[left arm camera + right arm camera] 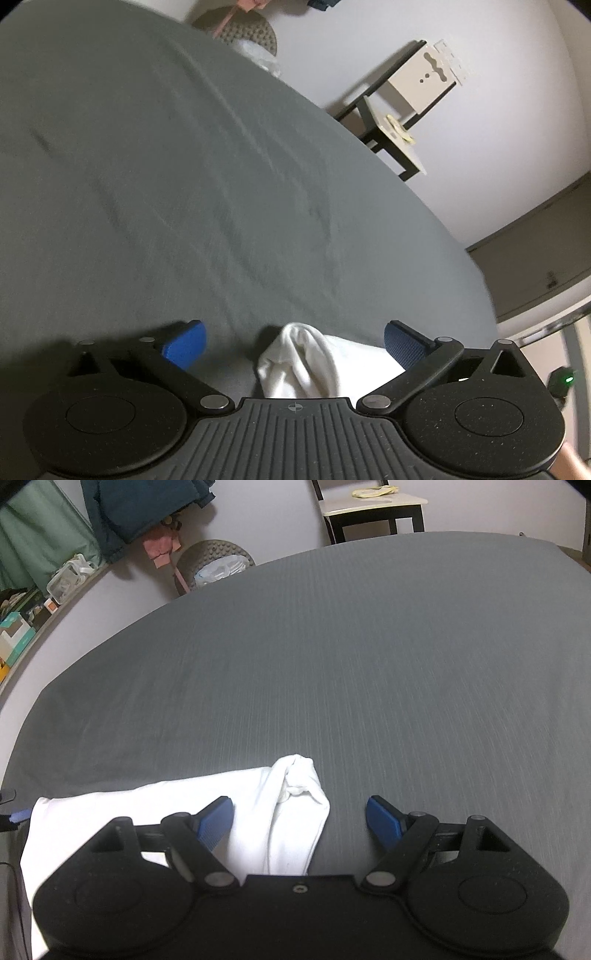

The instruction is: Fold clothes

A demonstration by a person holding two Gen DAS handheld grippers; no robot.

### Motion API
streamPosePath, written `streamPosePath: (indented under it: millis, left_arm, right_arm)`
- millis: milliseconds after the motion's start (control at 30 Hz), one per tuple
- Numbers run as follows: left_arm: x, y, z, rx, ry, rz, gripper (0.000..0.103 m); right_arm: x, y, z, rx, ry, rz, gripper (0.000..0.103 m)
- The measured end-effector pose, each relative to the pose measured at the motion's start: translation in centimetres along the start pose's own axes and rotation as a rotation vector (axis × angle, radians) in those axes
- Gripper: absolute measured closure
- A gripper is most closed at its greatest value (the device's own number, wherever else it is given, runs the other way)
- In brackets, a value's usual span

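Observation:
A white garment point(177, 801) lies on the grey bed sheet point(369, 664) near its front edge, with a bunched corner sticking up at its right end. My right gripper point(300, 814) is open, its blue fingers spread on either side of that bunched corner and touching nothing. In the left wrist view another bunched end of the white garment point(303, 362) lies between the blue pads of my left gripper point(295, 345), which is also open and holds nothing. The garment's near part is hidden under both gripper bodies.
The grey sheet point(166, 166) stretches far ahead of both grippers. A black chair with a pale seat point(373, 504) stands beyond the bed's far edge. A round textured basket point(216, 563), hanging clothes point(140, 506) and a cluttered shelf point(22, 624) lie at the far left.

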State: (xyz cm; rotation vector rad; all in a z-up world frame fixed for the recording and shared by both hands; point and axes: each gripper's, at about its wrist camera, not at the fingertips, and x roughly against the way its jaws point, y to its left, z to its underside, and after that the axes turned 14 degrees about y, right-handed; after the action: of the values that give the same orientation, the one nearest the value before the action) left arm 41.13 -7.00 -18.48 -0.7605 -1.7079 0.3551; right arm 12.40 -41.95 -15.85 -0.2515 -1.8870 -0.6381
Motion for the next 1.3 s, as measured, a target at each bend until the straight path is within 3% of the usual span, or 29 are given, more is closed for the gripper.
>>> streamPosePath:
  millis: [67, 167, 367, 533, 667, 733, 800, 967, 1100, 1200, 1267, 1300]
  left_arm:
    - [0.1, -0.2, -0.3, -0.006, 0.007, 0.015, 0.0]
    - [-0.2, -0.5, -0.5, -0.015, 0.029, 0.094, 0.0]
    - [-2.5, -1.7, -0.7, -0.06, 0.091, 0.008, 0.0]
    - [-3.5, -1.6, -1.3, -0.047, 0.13, 0.043, 0.0]
    - [-3.5, -1.9, -0.9, -0.046, 0.165, 0.052, 0.0]
    - [-3.6, -2.3, -0.7, -0.063, 0.186, 0.051, 0.0]
    - [-3.3, -2.3, -0.5, -0.065, 0.183, 0.079, 0.0]
    - [-3.5, -2.1, 0.0, -0.057, 0.173, 0.083, 0.0]
    - [-3.7, -3.1, 0.4, -0.092, 0.173, 0.034, 0.001]
    - [-3.8, -4.0, 0.3, -0.13, 0.182, -0.015, 0.007]
    - [-3.5, -4.1, 0.2, -0.135, 0.166, -0.063, 0.034]
    - [-3.2, -3.9, 0.2, -0.129, 0.152, -0.092, 0.059]
  right_arm:
    - [0.3, 0.1, 0.0, 0.005, -0.003, 0.002, 0.024]
    - [0.6, 0.2, -0.3, 0.013, -0.007, 0.006, 0.024]
    - [0.6, 0.4, -0.7, 0.035, -0.019, 0.007, 0.024]
    - [-0.2, -0.4, -1.3, 0.038, 0.001, -0.025, 0.037]
    - [-0.8, -1.4, -1.6, 0.014, -0.001, -0.095, 0.04]
    - [-1.0, -1.7, -1.8, 0.023, 0.012, -0.141, 0.052]
    - [-1.1, -1.9, -2.0, 0.026, 0.026, -0.185, 0.057]
    - [-1.3, -2.0, -2.0, 0.036, 0.053, -0.226, 0.057]
    - [-1.4, -2.2, -1.9, 0.015, 0.035, -0.234, 0.054]
    - [-1.4, -2.5, -1.8, 0.001, 0.021, -0.238, 0.064]
    - [-1.5, -2.6, -1.8, -0.008, 0.012, -0.24, 0.073]
    - [-1.4, -2.9, -1.7, -0.022, 0.01, -0.25, 0.078]
